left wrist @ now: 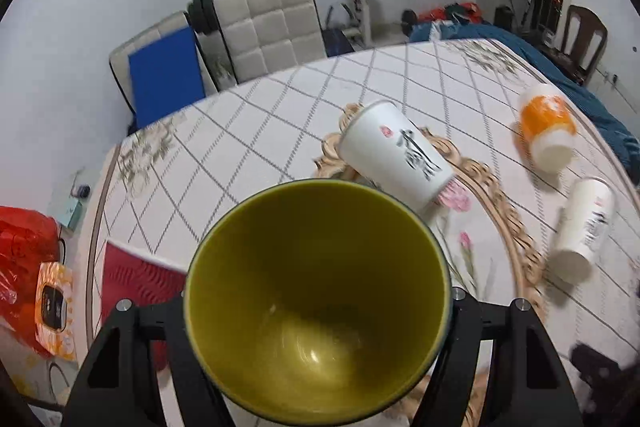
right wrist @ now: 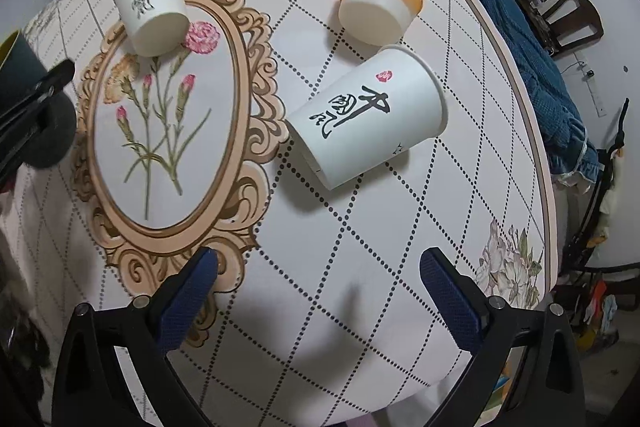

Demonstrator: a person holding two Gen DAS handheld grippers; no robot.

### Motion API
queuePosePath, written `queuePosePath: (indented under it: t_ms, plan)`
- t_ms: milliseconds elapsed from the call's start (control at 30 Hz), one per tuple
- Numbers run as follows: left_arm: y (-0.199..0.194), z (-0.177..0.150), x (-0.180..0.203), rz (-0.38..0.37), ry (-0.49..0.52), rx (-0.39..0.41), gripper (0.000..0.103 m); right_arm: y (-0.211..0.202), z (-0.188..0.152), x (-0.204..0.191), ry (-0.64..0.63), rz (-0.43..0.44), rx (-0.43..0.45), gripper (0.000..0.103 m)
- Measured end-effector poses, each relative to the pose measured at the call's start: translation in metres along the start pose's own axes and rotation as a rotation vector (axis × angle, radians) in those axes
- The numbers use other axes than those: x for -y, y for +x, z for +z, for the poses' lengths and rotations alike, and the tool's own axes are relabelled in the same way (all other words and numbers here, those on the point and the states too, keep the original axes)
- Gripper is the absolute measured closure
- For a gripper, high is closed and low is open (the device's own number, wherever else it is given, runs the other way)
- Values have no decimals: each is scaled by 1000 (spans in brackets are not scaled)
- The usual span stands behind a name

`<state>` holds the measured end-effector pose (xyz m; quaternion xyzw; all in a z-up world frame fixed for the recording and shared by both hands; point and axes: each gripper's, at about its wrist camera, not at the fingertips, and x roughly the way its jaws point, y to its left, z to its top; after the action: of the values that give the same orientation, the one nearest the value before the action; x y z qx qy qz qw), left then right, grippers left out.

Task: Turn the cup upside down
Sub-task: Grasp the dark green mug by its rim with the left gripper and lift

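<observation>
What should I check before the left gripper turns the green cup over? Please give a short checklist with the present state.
1. Left gripper shut on the green cup: ok, fingers press both sides.
2. Cup is empty: ok, the inside shows only bare yellow-green wall.
3. Cup already turned mouth down: not ok, the mouth faces the camera.
4. Free table spot to set it: ok, bare cloth lies before the right gripper.
5. Right gripper out of the way: ok, open, holding nothing.
6. Other cups far enough: cannot tell; the nearest white paper cup lies just beyond the rim.
</observation>
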<state>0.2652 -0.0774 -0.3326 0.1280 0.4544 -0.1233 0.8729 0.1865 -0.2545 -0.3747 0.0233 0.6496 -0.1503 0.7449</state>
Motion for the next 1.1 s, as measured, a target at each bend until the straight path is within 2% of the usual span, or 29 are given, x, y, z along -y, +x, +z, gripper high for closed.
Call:
queuePosePath:
  t_ms: [200, 367, 567, 767, 933, 1100]
  plan:
    - [-30, -12, 0, -73, 11, -145, 35, -21, -6, 3, 14, 40, 11, 0]
    - [-42, -34, 2, -177, -30, -372, 35, -34, -9, 9, -14, 65, -11, 1]
    - [-51, -61, 16, -164, -56, -526, 35, -39, -12, 19, -46, 118, -29, 1]
    - [-31, -74, 21, -196, -159, -686, 35, -30, -12, 28, -94, 157, -49, 1]
    - [3, -82, 28, -230, -258, -819, 35, -18, -10, 36, -124, 171, -81, 1]
    - [25, -87, 38, -193, -243, -867, 35, -6, -7, 42, -149, 160, -113, 1]
